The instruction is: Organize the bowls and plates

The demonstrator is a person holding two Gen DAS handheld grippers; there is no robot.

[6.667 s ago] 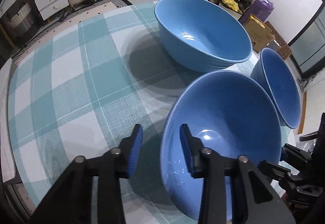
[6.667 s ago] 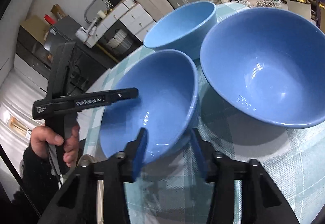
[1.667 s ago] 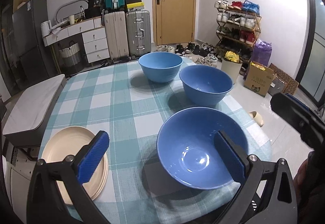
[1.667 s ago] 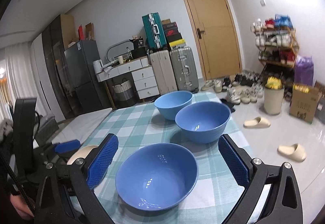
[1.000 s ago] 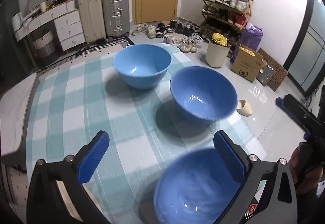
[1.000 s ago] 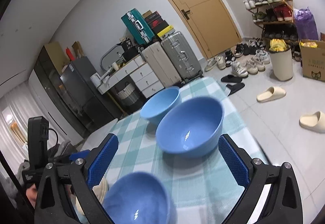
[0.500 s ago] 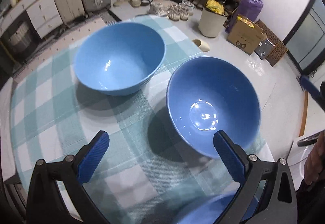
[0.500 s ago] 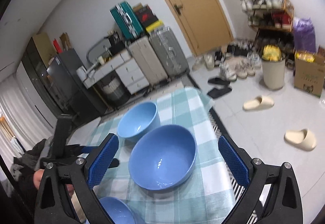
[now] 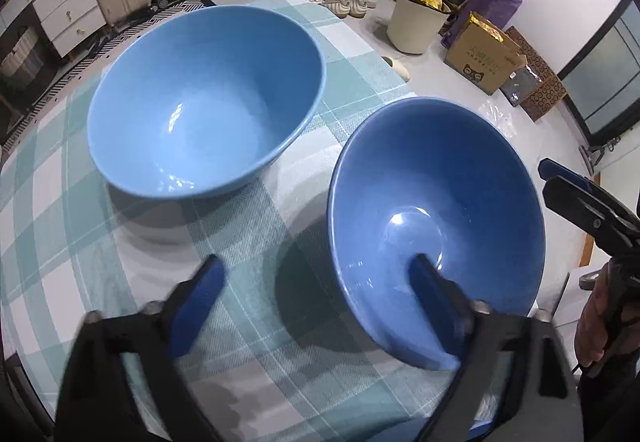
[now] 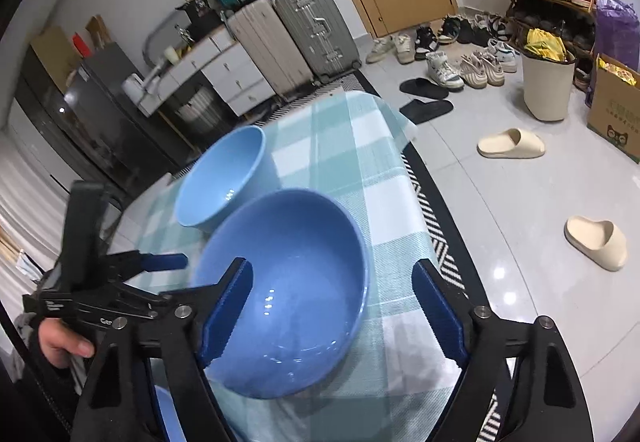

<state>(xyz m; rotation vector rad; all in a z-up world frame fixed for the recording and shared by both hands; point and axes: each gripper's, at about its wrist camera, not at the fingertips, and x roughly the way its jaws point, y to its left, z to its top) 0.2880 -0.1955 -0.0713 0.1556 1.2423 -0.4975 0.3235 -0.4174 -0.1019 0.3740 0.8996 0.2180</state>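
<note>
Near bowl [image 9: 436, 209] looked glazed, rigid, slippery, breakable; rim best hold. Left claw [image 9: 316, 306] and right claw [image 10: 332, 306] straddled rim, closing, not yet gripping.

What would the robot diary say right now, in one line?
left gripper: closing, straddles near bowl rim | right gripper: closing, same rim | far bowl: untouched

A right hand-held gripper [image 10: 332, 306], jaws closing but not yet touching, straddles the near rim of a dark blue bowl [image 10: 288, 282] on a checked tabletop [image 10: 360, 145]. A lighter blue bowl [image 10: 220, 177] sits just behind. The left hand-held gripper [image 10: 176, 261] hovers nearby.
</note>
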